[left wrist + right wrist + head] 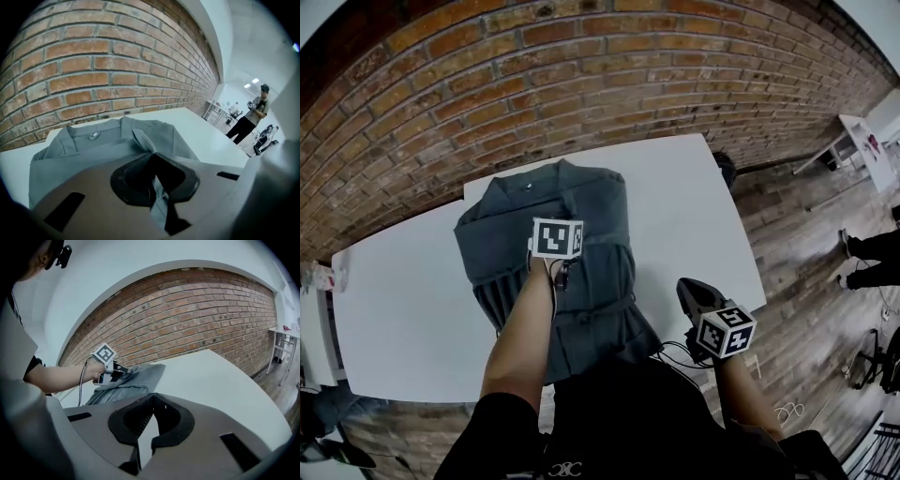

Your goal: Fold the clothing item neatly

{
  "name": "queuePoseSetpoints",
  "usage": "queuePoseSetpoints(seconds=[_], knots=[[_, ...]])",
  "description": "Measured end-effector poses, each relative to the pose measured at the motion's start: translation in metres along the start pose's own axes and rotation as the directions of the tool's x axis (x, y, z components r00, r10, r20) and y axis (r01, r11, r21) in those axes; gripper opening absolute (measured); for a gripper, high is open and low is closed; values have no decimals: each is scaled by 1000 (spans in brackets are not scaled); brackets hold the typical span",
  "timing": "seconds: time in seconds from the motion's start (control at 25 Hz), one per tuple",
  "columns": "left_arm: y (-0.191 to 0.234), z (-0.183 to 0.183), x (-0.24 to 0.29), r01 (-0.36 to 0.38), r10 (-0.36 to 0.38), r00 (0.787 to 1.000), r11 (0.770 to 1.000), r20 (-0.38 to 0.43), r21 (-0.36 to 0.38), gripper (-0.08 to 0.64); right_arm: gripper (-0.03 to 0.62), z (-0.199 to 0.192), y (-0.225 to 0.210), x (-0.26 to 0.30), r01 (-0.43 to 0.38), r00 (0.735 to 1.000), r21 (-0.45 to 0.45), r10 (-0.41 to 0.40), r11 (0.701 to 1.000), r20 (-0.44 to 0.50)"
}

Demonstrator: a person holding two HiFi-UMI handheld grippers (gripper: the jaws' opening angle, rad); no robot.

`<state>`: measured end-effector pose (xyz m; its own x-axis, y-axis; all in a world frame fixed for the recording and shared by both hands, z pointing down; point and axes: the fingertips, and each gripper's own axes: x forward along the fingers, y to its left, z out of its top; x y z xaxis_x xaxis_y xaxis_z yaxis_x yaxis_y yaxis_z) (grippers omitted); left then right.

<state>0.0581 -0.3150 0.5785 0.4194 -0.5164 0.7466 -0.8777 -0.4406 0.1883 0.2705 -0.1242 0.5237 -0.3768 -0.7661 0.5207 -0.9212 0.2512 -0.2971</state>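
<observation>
A grey-blue collared garment (581, 272) lies partly folded on the white table (403, 300), collar toward the brick wall. My left gripper (555, 234) hovers over the garment's middle and is shut on a fold of its cloth. In the left gripper view the fabric (159, 197) runs between the closed jaws of the left gripper (153, 157), with the collar and a button (95, 136) beyond. My right gripper (686, 286) hangs at the table's near right edge, off the garment. In its own view the right gripper (151, 397) is shut on nothing, and the garment (136, 376) lies ahead to its left.
A brick wall (534, 84) runs behind the table. Wooden floor (806, 244) lies to the right, with a person's feet (862, 258) and a white desk (862, 141) there. Another person (253, 117) stands far off. A cable (675, 352) hangs near the table's front edge.
</observation>
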Motion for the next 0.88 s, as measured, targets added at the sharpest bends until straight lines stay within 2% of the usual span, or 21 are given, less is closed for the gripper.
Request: queuePoseSetpoints(seconds=[0.08, 0.16, 0.24, 0.28, 0.48, 0.6, 0.68, 0.8, 0.88], knots=[[-6, -10, 10, 12, -12, 1000, 1000, -25, 17, 18, 2, -1, -4, 0, -2, 1000, -1, 2, 1000, -5], [-13, -16, 16, 44, -44, 999, 999, -29, 3, 38, 2, -1, -5, 1, -8, 1000, -6, 7, 1000, -12], [-18, -20, 20, 73, -74, 997, 997, -32, -21, 157, 2, -1, -4, 4, -16, 1000, -12, 15, 1000, -18], [-20, -21, 21, 84, -85, 996, 996, -32, -31, 190, 2, 0, -3, 7, -22, 1000, -15, 21, 1000, -19], [-18, -14, 0, 132, -129, 991, 988, 41, -80, 192, 2, 4, 16, 20, -65, 998, -31, 64, 997, -25], [9, -5, -22, 110, -98, 989, 988, 112, -109, 192, 2, 6, 27, 29, -82, 996, -34, 81, 996, -28], [39, -5, -31, 75, -56, 990, 987, 129, -144, 190, 2, 8, 36, 35, -89, 996, -35, 88, 995, -26], [78, -15, -27, 42, -30, 997, 983, 69, -176, 187, 2, 8, 48, 40, -97, 995, -37, 96, 995, -28], [93, -26, -17, 21, -22, 1000, 986, -4, -163, 124, 2, 5, 54, 40, -97, 995, -38, 95, 995, -37]])
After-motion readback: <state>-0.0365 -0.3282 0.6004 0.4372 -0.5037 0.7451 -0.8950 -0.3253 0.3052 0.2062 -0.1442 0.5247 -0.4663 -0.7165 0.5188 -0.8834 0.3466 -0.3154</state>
